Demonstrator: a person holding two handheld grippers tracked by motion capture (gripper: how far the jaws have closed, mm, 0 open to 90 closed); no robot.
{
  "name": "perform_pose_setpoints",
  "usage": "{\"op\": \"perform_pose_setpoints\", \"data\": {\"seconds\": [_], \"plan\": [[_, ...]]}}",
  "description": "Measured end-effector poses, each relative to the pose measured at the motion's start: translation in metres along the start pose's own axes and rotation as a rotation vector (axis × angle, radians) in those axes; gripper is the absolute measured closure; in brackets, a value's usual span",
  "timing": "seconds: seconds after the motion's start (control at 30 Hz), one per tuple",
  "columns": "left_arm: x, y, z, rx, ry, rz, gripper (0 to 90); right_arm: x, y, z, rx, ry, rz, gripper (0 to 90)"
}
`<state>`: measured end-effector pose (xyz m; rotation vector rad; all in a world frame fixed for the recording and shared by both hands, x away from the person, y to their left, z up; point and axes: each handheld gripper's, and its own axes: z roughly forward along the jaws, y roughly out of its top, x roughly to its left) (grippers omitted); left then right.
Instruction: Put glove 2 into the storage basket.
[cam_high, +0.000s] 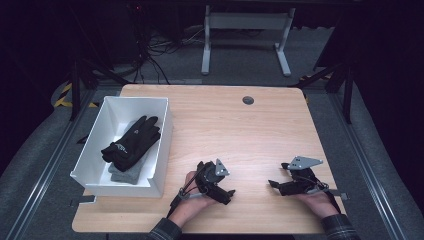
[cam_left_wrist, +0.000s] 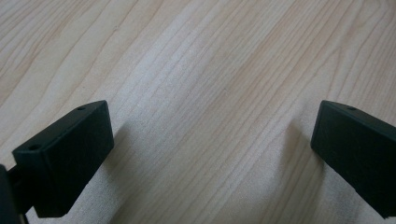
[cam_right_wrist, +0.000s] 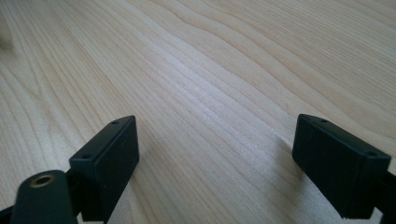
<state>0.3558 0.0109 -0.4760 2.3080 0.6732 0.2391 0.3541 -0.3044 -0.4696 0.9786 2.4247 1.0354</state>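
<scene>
Resting low — both grippers (cam_high: 252, 189), jaws apart

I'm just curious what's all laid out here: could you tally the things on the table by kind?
White bin: 1
Black gloves in the bin: 1 pile, number unclear
Grey cloth item under them: 1
Handheld grippers: 2, the left gripper and the right gripper, both open and empty
Total: 5

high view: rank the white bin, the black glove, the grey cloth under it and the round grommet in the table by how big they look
1. white bin
2. black glove
3. grey cloth, though the glove covers most of it, so its real extent is unsure
4. round grommet
</scene>
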Motion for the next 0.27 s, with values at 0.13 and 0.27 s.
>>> {"op": "perform_pose_setpoints", "data": {"seconds": [0.13,0.27], "plan": [[0.0002,0.0000,0.0001,-0.001,-0.003,0.002,0.0,0.0000,0.0000,0.0000,0.000,0.000,0.000,15.0],[0.0002,0.0000,0.0001,-0.001,-0.004,0.002,0.0,0.0000,0.0000,0.0000,0.000,0.000,0.000,15.0]]}}
